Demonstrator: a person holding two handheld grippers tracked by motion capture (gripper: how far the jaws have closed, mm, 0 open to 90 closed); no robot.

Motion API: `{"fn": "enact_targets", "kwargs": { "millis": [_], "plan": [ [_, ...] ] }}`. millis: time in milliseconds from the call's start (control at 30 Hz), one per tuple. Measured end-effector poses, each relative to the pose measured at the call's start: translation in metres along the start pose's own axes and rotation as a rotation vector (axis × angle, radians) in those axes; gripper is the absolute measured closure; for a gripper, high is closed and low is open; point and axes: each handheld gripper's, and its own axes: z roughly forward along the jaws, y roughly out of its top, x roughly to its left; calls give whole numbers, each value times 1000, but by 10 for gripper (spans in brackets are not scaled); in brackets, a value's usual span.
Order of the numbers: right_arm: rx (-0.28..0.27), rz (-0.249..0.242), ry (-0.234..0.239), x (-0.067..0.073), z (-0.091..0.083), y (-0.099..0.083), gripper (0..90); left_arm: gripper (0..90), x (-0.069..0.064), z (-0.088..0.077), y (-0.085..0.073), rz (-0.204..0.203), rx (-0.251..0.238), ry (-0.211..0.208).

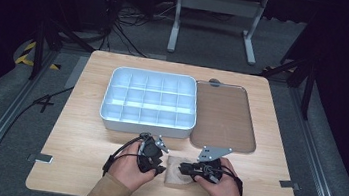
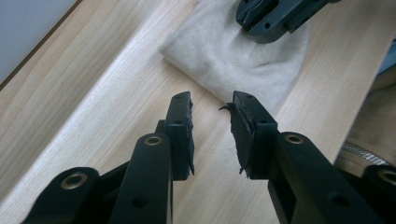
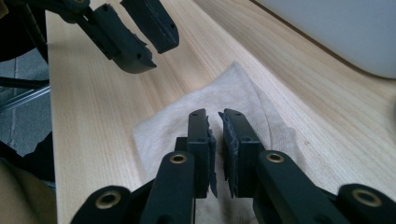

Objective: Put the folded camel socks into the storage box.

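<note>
Pale wooden worktop (image 1: 82, 132) carrying, at its far side, a white compartmented plastic organiser box (image 1: 150, 101) with a flat brown tray (image 1: 224, 115) to its right. At the near edge lies a small beige folded cloth (image 1: 173, 174). Left gripper (image 2: 212, 105), jaws apart, hovers just left of it; right gripper (image 3: 215, 117), jaws narrowly apart, over it, perhaps touching. Step: approach; next, pinching opposite edges.

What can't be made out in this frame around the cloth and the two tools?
- Cloth, high view: its sides lie under both hands, so its outline stays unknown.
- Right tool, right gripper view: the jaws stand nearly together over the cloth; whether they pinch fabric is unclear.
- Compartment box, high view: cells too small to tell whether anything lies inside.
- Tray, both gripper views: cut off by the frame edges.
</note>
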Motion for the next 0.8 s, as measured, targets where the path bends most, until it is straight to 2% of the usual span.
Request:
{"fn": "enact_targets", "kwargs": {
  "millis": [133,200,400,433,533,667,800],
  "plan": [
    [28,17,1,-6,4,-3,831,686,0,3,-1,16,6,10],
    [30,24,19,-9,6,-5,850,687,0,5,-1,14,15,4],
    [34,-5,4,-12,4,-7,884,695,-1,10,-1,34,36,10],
    [36,-11,0,-11,4,-7,885,707,-2,11,1,51,45,18],
    [44,-45,-14,-8,5,-6,886,776,-5,13,2,58,55,30],
    [44,-79,-21,-7,5,-6,887,805,-5,17,3,51,65,35],
    [45,-83,-26,-6,5,-6,887,821,-5,20,3,54,72,41]
  ]
}}
